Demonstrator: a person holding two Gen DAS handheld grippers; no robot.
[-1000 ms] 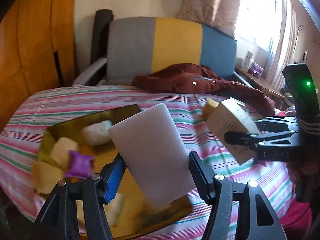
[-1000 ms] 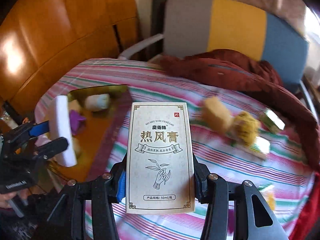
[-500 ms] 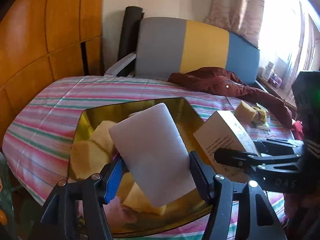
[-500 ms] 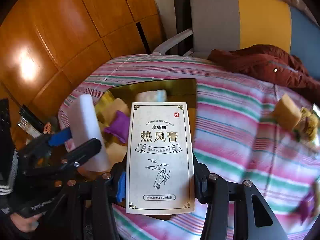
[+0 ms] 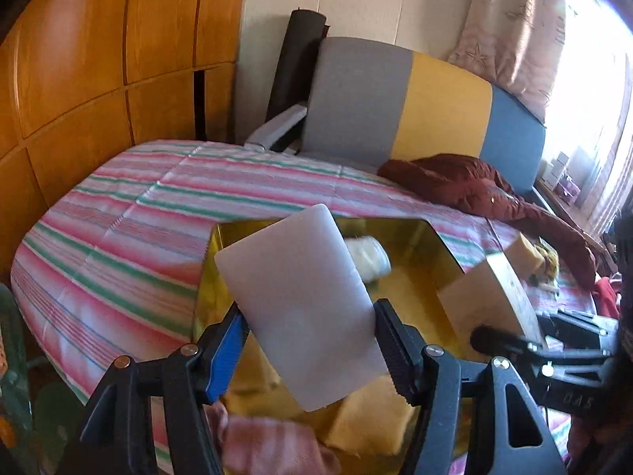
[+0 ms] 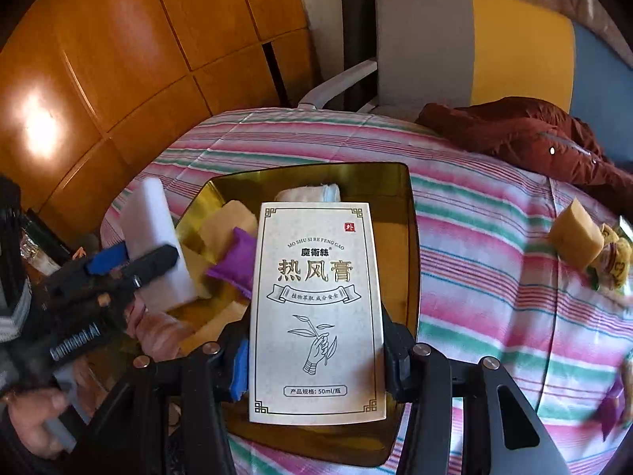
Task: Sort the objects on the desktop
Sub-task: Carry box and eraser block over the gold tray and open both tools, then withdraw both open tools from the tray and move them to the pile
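Note:
My left gripper (image 5: pixel 310 340) is shut on a white foam block (image 5: pixel 300 301), held tilted above the near left part of a gold tray (image 5: pixel 439 241). In the right wrist view the same block (image 6: pixel 156 237) hangs over the tray's left rim (image 6: pixel 411 237). My right gripper (image 6: pixel 316 360) is shut on a cream printed carton (image 6: pixel 316 308), upright above the tray's front; the carton (image 5: pixel 494 297) shows at the right in the left wrist view. Inside the tray lie yellow sponges (image 6: pixel 233 221), a purple pouch (image 6: pixel 233 261) and a white roll (image 6: pixel 312 192).
The tray sits on a striped cloth (image 6: pixel 494 277). A yellow sponge (image 6: pixel 575 233) and a yellow bundle (image 6: pixel 613 261) lie on it at the right, a purple pouch (image 6: pixel 613 407) near the right edge. A dark red jacket (image 6: pixel 534 130) and a chair (image 6: pixel 474 47) stand behind.
Both grippers have swung left over the table, from the cloth's middle to above the gold tray, each keeping its object. The loose sponge and bundle have slid to the right in view.

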